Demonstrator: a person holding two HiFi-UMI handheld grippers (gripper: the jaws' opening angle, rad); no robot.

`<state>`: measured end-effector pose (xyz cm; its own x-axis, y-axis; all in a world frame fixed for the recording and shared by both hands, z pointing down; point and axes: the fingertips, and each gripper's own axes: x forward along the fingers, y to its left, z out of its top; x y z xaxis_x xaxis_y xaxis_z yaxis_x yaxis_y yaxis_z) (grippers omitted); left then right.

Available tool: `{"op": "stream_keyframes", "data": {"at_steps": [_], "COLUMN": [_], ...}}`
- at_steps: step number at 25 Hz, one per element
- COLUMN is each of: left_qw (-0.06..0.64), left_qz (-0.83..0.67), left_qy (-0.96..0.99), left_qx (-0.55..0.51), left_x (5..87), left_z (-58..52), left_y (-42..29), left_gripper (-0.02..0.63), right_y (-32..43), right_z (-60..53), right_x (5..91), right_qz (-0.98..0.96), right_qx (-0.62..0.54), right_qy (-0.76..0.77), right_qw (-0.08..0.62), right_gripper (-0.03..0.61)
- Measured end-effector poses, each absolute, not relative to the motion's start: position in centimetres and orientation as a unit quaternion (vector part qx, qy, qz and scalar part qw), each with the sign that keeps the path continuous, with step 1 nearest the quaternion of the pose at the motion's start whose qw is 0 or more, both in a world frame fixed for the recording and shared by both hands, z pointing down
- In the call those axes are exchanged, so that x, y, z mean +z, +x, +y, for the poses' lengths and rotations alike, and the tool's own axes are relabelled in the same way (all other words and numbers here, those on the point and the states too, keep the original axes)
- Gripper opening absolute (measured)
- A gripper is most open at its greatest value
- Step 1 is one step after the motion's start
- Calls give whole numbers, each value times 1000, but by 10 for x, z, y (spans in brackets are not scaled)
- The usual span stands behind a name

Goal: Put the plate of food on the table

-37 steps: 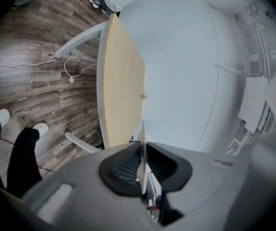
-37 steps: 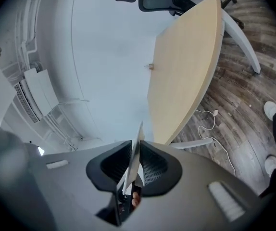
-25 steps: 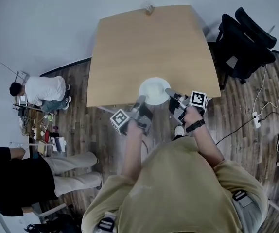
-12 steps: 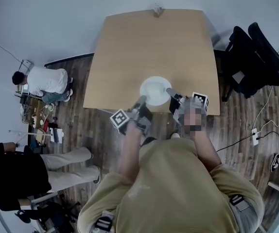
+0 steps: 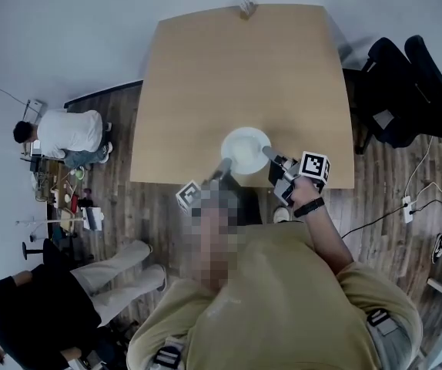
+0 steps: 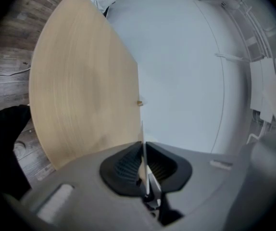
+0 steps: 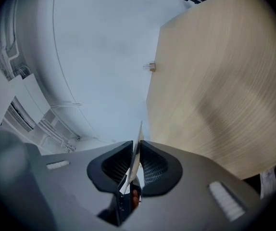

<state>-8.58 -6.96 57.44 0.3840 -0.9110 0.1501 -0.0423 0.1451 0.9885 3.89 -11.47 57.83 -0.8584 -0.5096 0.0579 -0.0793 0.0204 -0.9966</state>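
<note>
A round white plate (image 5: 246, 150) is over the wooden table (image 5: 205, 75), just inside its near edge. Whether it rests on the top I cannot tell, and what lies on it does not show. My left gripper (image 5: 225, 163) is shut on the plate's near-left rim. My right gripper (image 5: 267, 152) is shut on its right rim, and its jaws have just been closing on that rim. In the left gripper view the rim (image 6: 142, 141) shows edge-on, pinched between the black pads (image 6: 123, 165). The right gripper view shows the same thin rim (image 7: 139, 138) between its pads (image 7: 152, 167).
A small object (image 5: 246, 5) stands at the table's far edge. A black chair (image 5: 406, 91) is to the table's right, with cables and a power strip (image 5: 406, 203) on the floor. A crouching person (image 5: 67, 137) and a seated person (image 5: 44, 299) are at left.
Both grippers have carried the plate forward, farther in from the table's near edge. The grip on both rims looks the same.
</note>
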Motion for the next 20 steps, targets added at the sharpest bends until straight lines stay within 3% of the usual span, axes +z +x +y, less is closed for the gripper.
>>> {"op": "stream_keyframes", "data": {"at_steps": [20], "left_qw": [605], "left_qz": [-403], "left_qy": [618], "left_qx": [-298], "left_x": [580], "left_z": [-287], "left_y": [-194], "left_gripper": [31], "right_y": [-69], "right_z": [-320], "right_x": [581], "right_qz": [719], "right_qx": [-637], "right_qy": [-247], "right_qw": [123], "right_gripper": [38]}}
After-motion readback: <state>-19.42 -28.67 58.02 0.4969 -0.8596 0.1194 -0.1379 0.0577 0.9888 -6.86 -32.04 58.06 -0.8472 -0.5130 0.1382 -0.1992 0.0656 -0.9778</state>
